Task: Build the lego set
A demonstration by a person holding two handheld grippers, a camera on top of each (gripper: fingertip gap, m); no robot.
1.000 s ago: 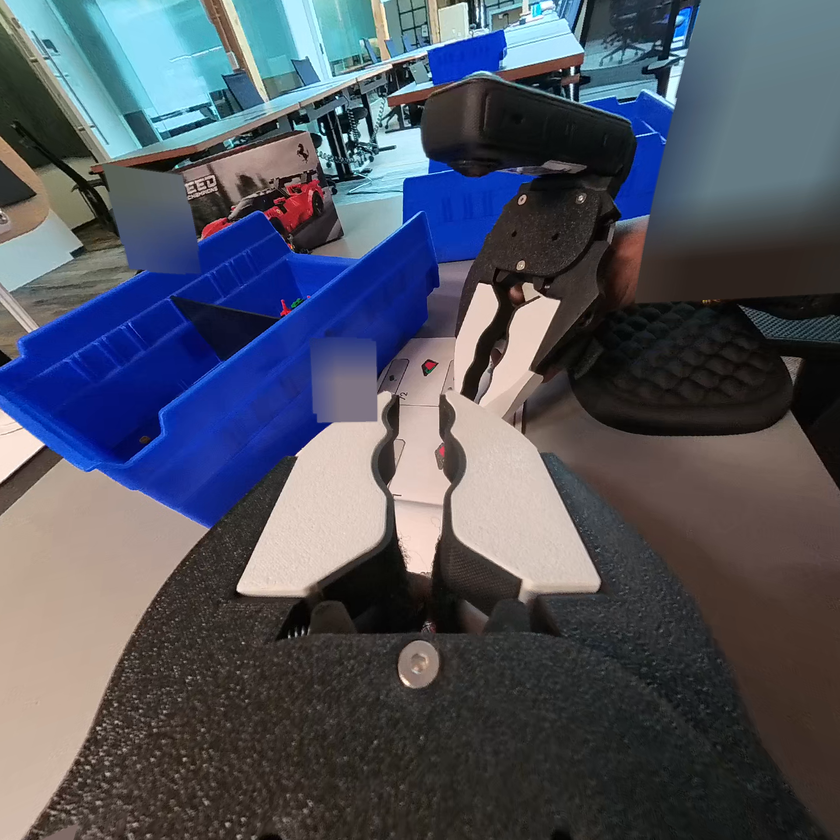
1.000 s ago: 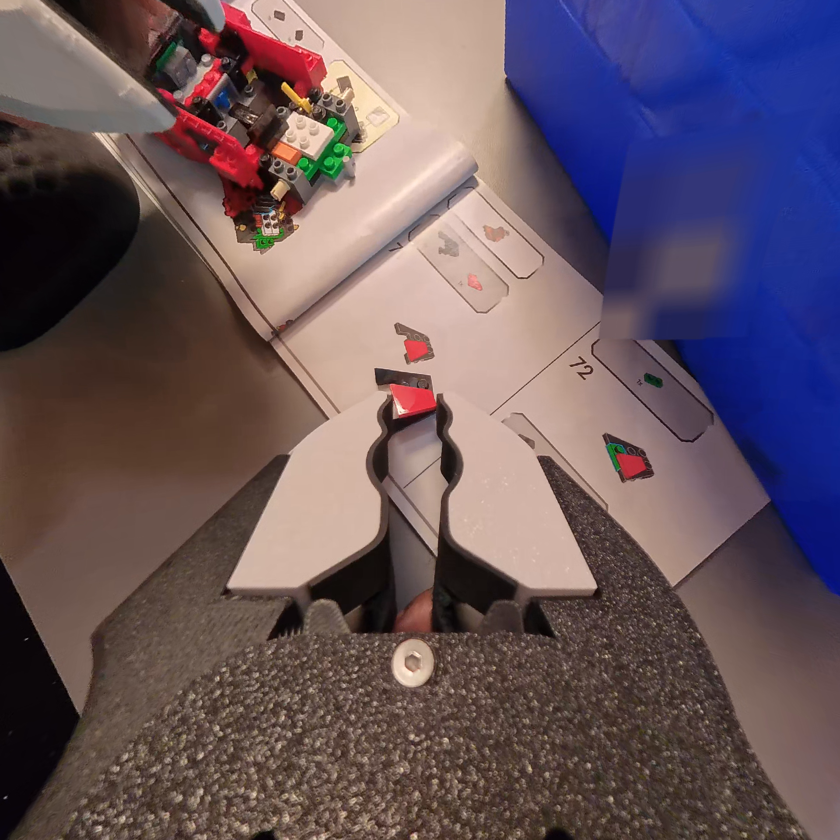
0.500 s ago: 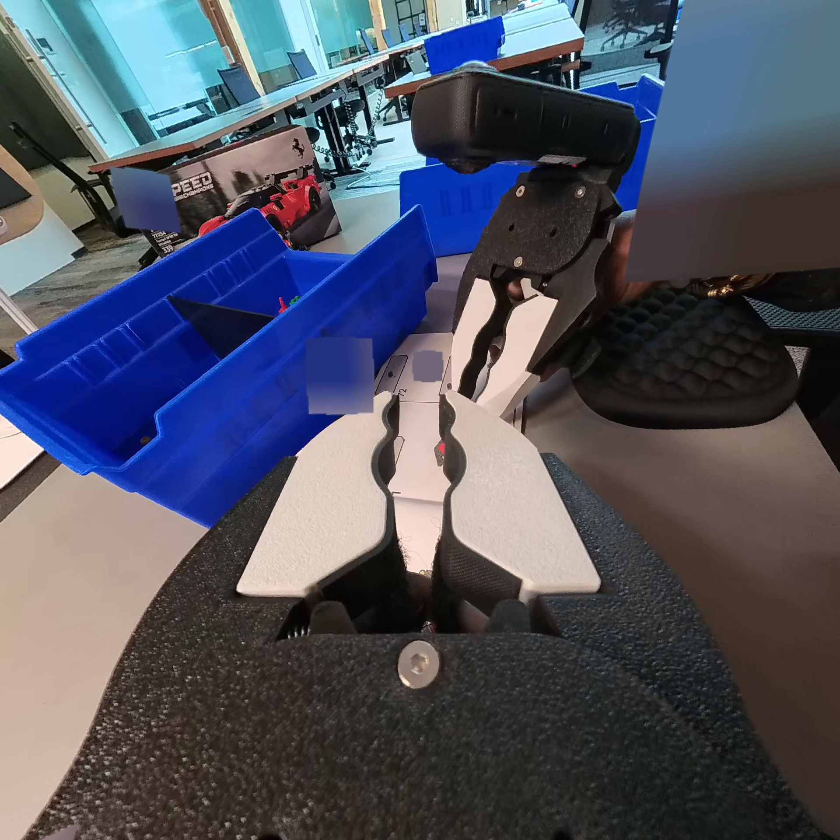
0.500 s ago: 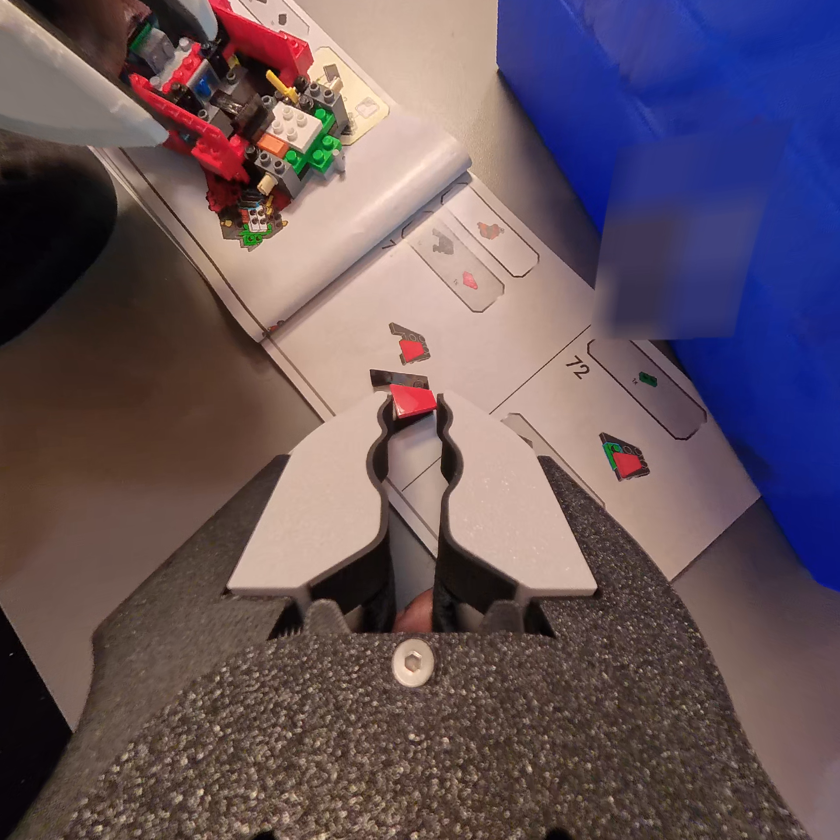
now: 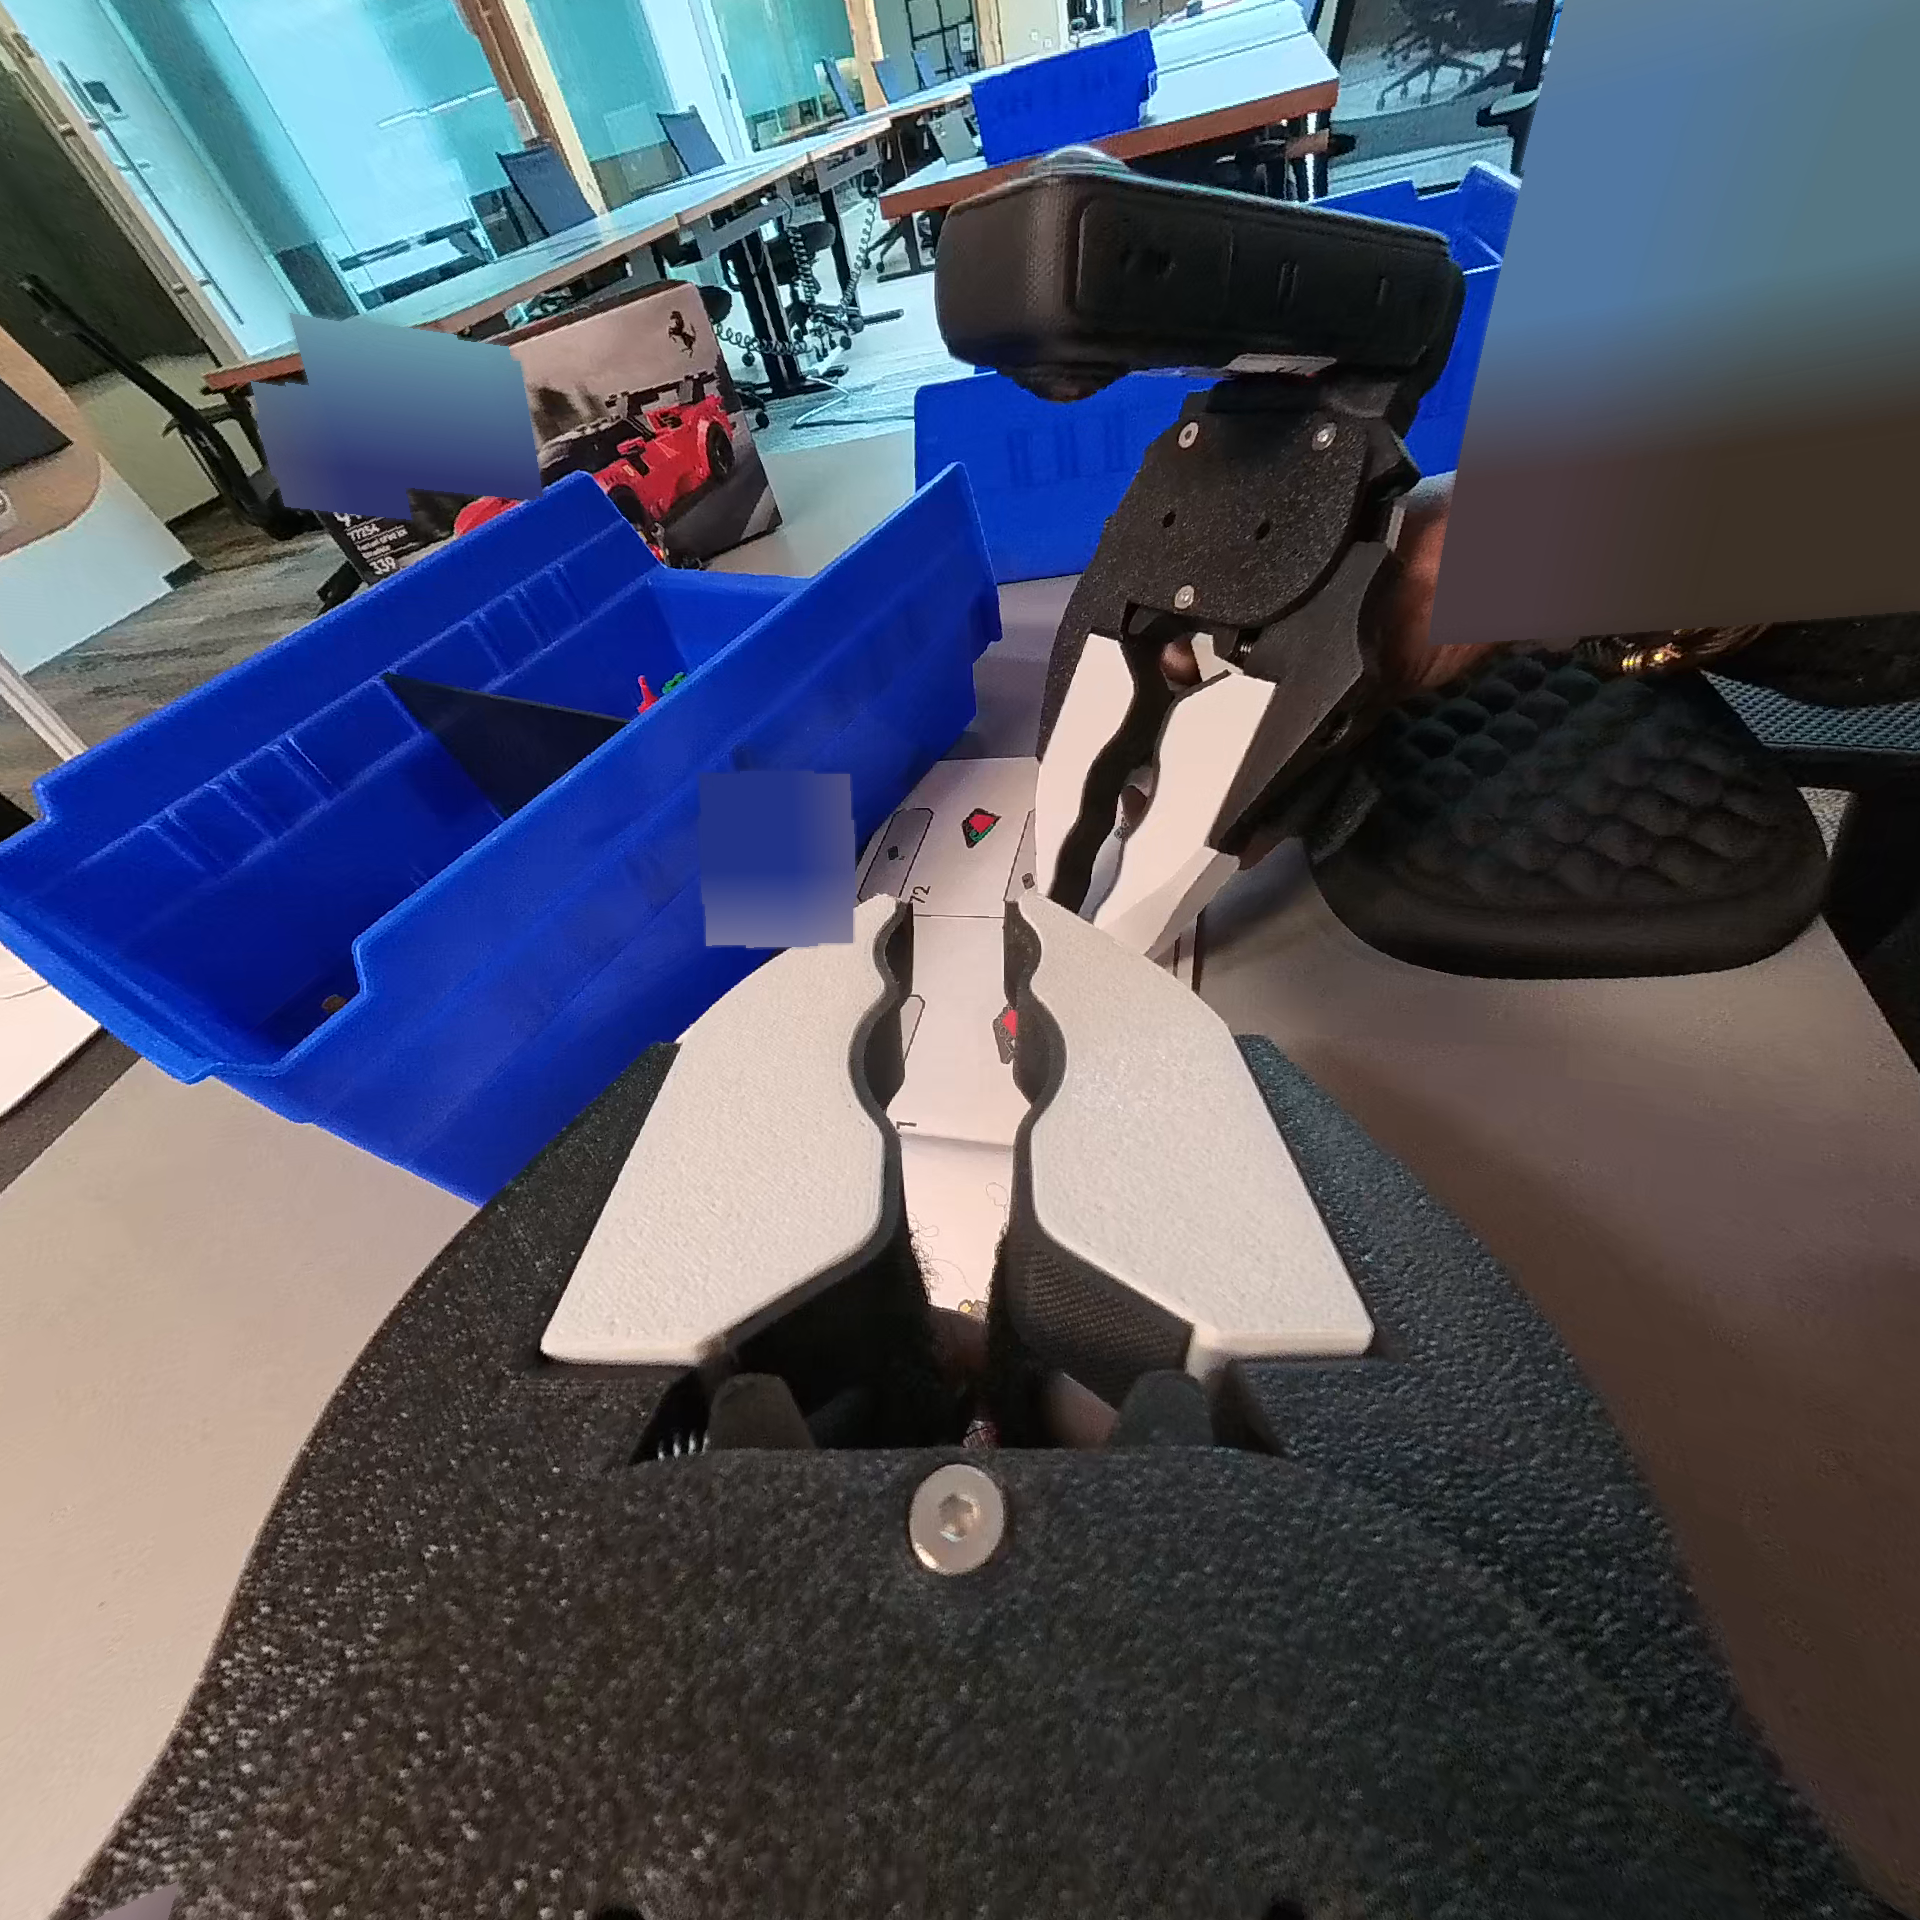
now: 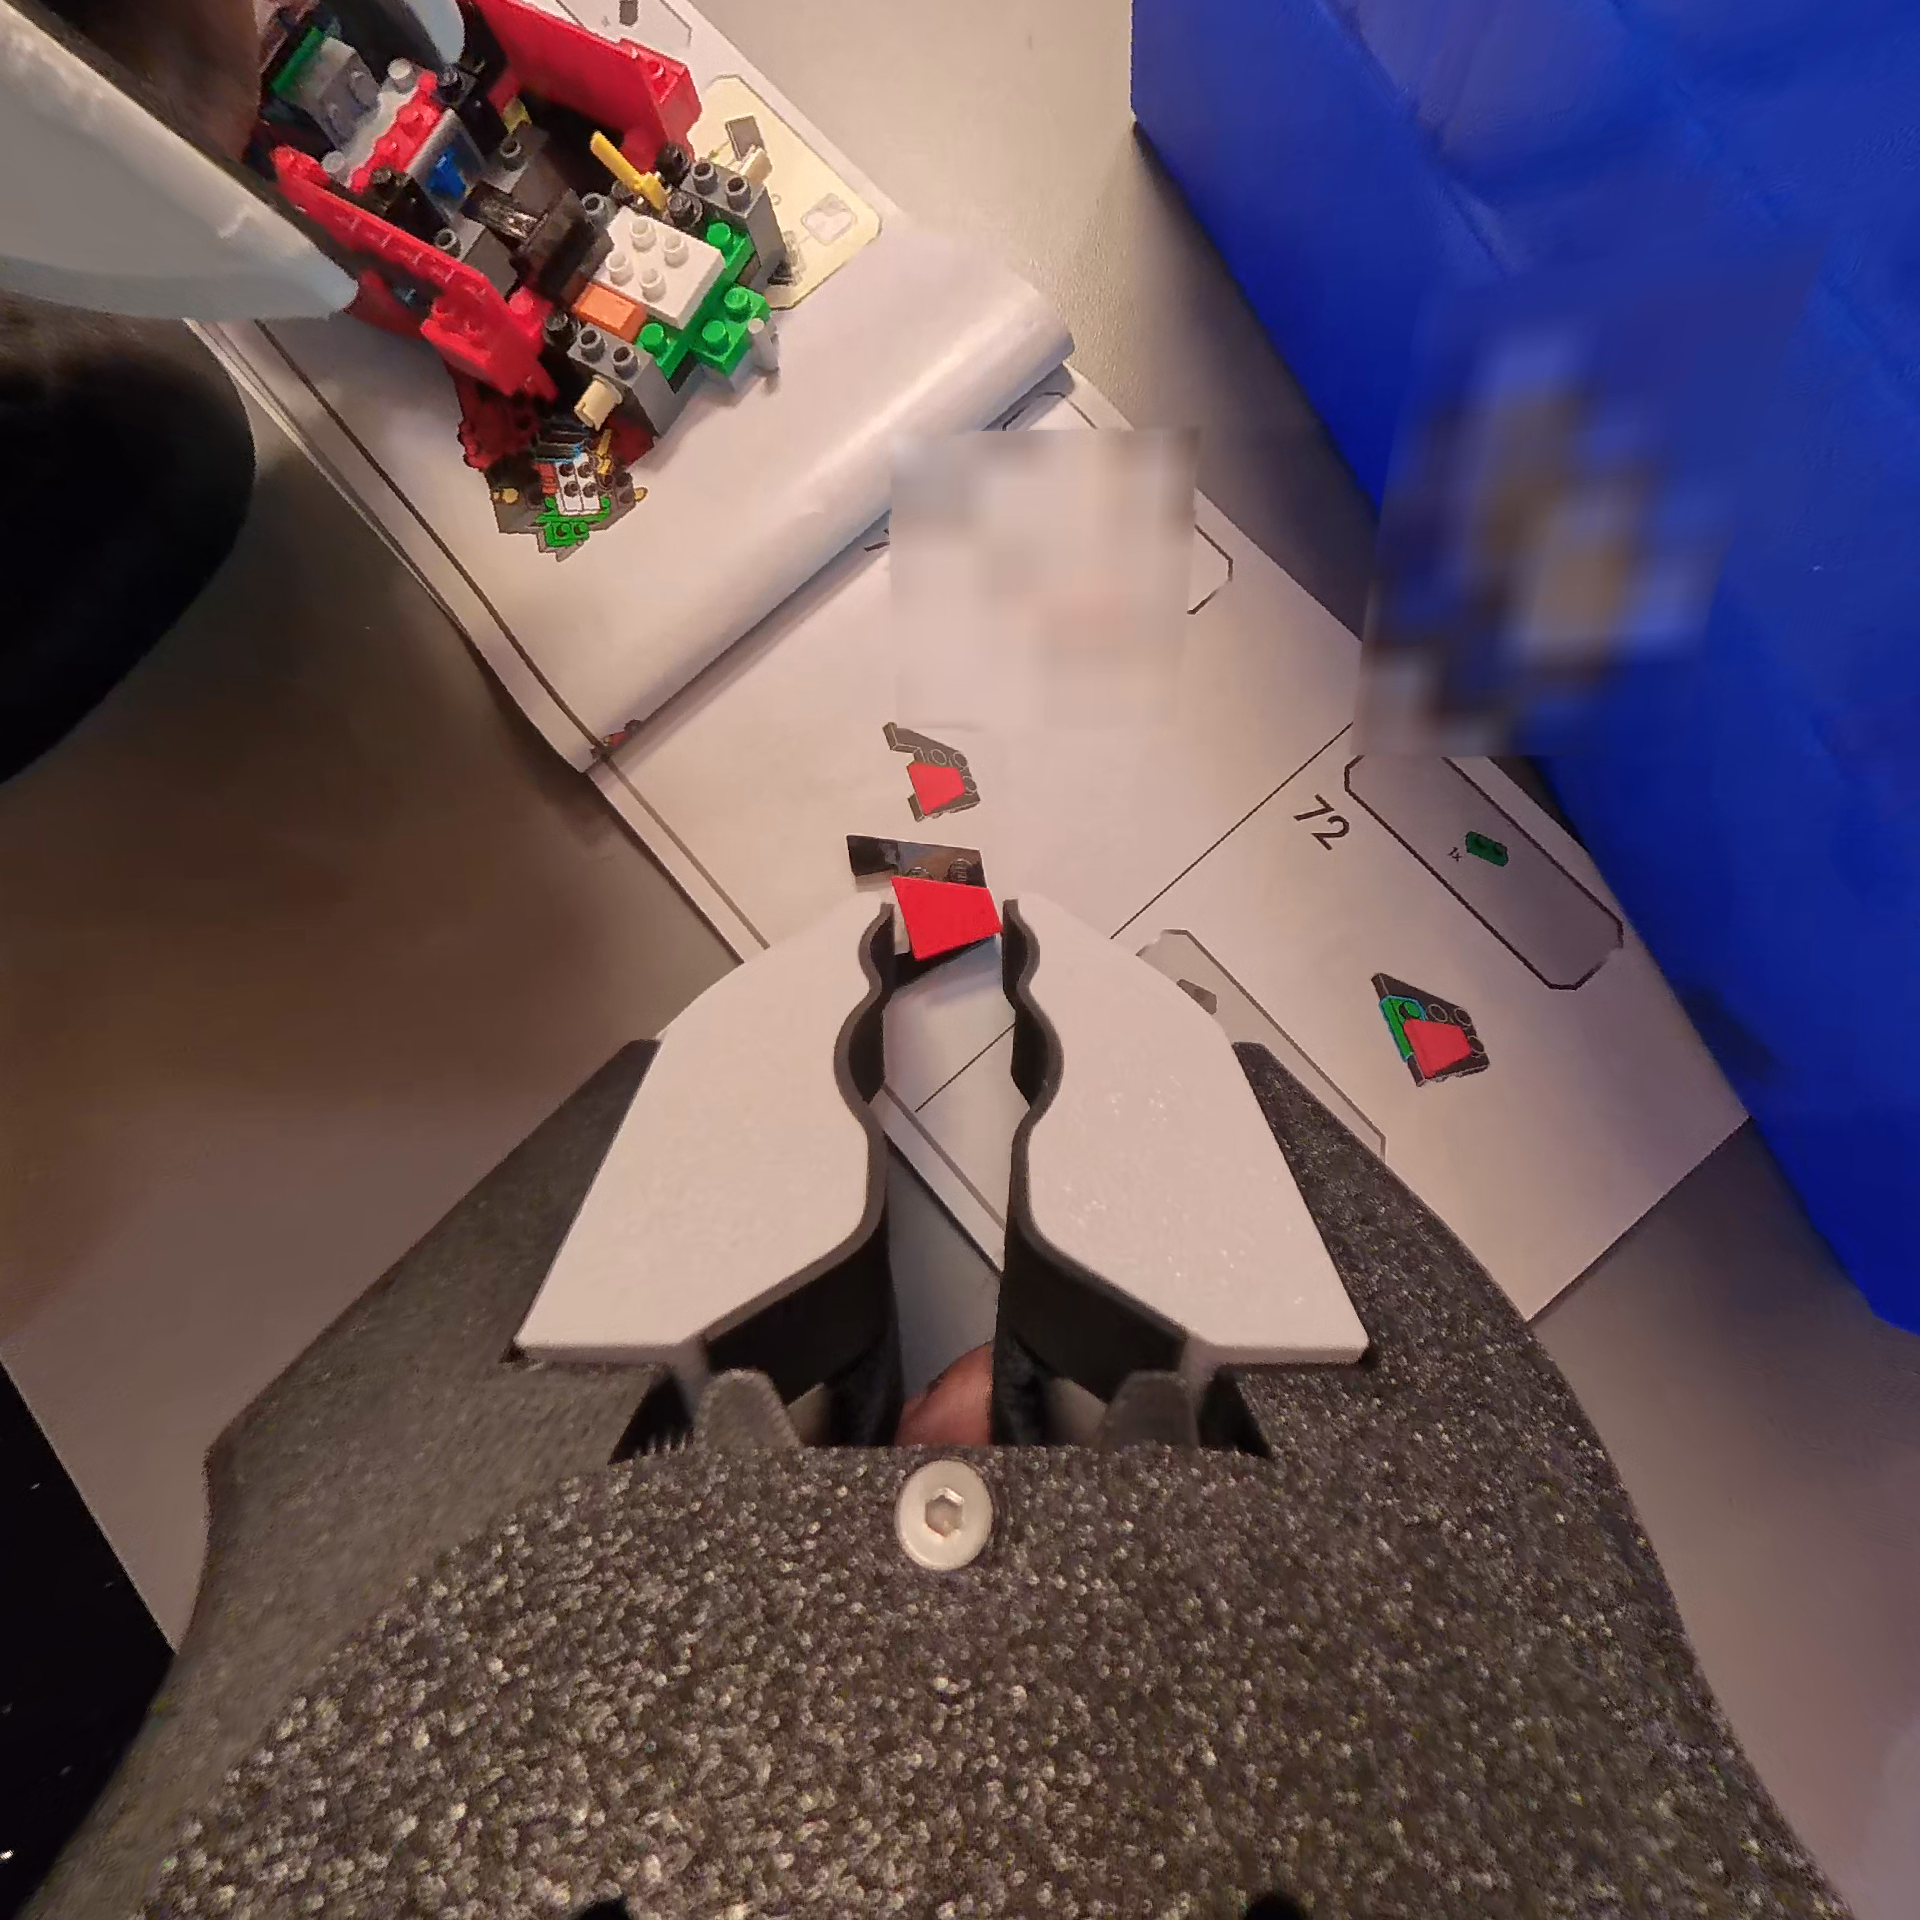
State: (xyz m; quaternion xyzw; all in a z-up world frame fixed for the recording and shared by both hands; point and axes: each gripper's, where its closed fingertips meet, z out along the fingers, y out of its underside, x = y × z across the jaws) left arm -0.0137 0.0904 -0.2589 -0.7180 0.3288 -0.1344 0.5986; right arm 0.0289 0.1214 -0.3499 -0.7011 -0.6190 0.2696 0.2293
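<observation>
My right gripper [image 6: 943,909] is shut on a small red wedge piece [image 6: 940,920], low over the open instruction booklet [image 6: 831,468]. A black plate [image 6: 914,857] touches the red piece's far edge; I cannot tell whether they are joined. The partly built red lego car [image 6: 540,239] sits at the top left, with a finger [image 6: 156,208] of my left gripper against its side. In the left wrist view my left gripper [image 5: 956,914] has its jaws a narrow gap apart; the car is hidden under the fingers. The right gripper [image 5: 1132,894] shows just beyond.
A blue parts bin [image 5: 468,831] stands left of the booklet and fills the right of the right wrist view [image 6: 1558,312]. The set's box [image 5: 644,436] and a second blue bin [image 5: 1018,468] stand behind. A black padded cushion [image 5: 1558,810] lies at the right. Across from one pair of fingers to the other is roughly 11 centimetres.
Almost nothing. The right gripper still holds the red piece over the same page. The car and the left finger look slightly closer in the right wrist view.
</observation>
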